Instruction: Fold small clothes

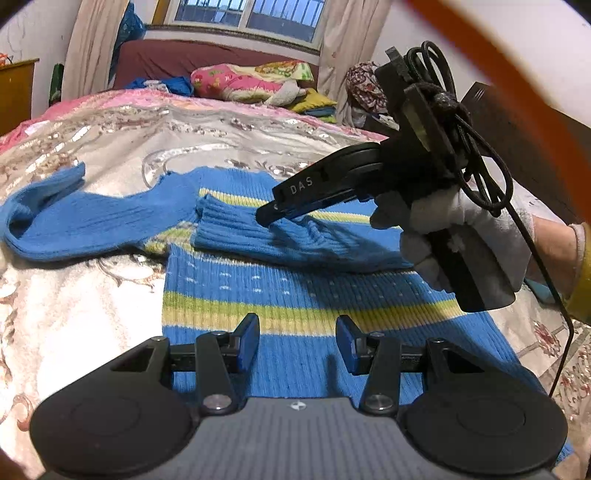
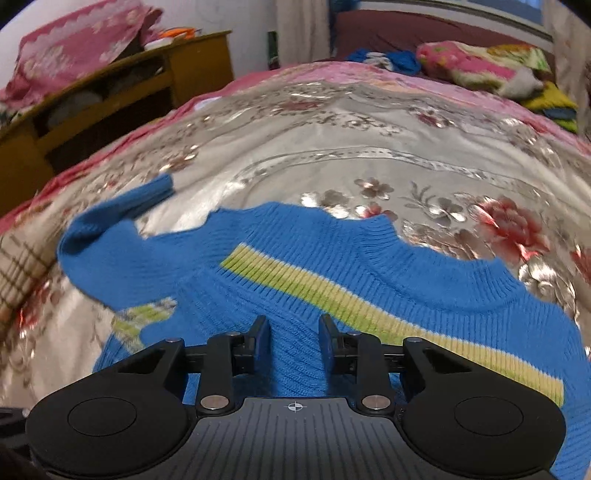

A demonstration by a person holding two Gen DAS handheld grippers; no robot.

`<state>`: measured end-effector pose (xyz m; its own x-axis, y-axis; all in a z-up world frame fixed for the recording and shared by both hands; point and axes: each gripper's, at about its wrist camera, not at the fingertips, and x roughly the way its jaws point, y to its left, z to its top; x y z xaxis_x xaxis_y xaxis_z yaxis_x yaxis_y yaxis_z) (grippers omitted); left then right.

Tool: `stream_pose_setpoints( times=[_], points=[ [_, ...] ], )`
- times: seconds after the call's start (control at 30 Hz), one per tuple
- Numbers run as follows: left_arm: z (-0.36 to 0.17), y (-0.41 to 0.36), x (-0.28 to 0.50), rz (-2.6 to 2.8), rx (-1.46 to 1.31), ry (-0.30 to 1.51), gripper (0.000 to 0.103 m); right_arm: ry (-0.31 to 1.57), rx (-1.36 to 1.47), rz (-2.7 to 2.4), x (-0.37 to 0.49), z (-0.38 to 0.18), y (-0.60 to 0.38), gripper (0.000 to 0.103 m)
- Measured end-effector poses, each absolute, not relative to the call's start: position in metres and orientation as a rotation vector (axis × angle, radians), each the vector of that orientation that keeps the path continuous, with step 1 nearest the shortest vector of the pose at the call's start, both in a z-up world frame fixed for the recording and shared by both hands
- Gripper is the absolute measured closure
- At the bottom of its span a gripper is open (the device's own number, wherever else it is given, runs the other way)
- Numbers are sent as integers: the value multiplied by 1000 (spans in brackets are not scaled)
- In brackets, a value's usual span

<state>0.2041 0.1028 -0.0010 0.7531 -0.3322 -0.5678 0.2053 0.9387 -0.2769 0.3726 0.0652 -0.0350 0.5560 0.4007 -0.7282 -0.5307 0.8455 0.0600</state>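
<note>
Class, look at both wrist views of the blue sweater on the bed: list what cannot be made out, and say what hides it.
- Sweater hem: left wrist view, covered by the left gripper body.
- Right gripper fingertips: left wrist view, seen side-on, so any cloth between them cannot be told.
- Sweater's right shoulder: right wrist view, cut off by the frame edge.
- Far sleeve: right wrist view, blurred.
- Folded clothes pile: too small to identify.

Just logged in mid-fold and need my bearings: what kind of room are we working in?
Most likely a home bedroom. The blue striped knit sweater lies on a shiny floral satin bedspread, with a pink floral pillow further back and a curtained window behind it.
</note>
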Motion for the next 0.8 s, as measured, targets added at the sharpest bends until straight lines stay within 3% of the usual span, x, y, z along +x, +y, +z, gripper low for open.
stream_pose_setpoints(
  times=[0.2,0.53,0.6,0.7,0.8],
  points=[
    [9,94,208,-244,-105,568,53,811,-161,517,382,-34,62,76],
    [1,101,259,-208,-143,556,48,819,-229,675,379,-39,82,65],
    [-4,105,263,-201,-165,568,48,824,-234,681,381,-39,82,72],
    [-12,108,270,-204,-180,602,48,815,-239,663,381,-37,81,93],
    [-11,105,269,-203,-159,601,48,794,-202,626,383,-32,78,97]
  ],
)
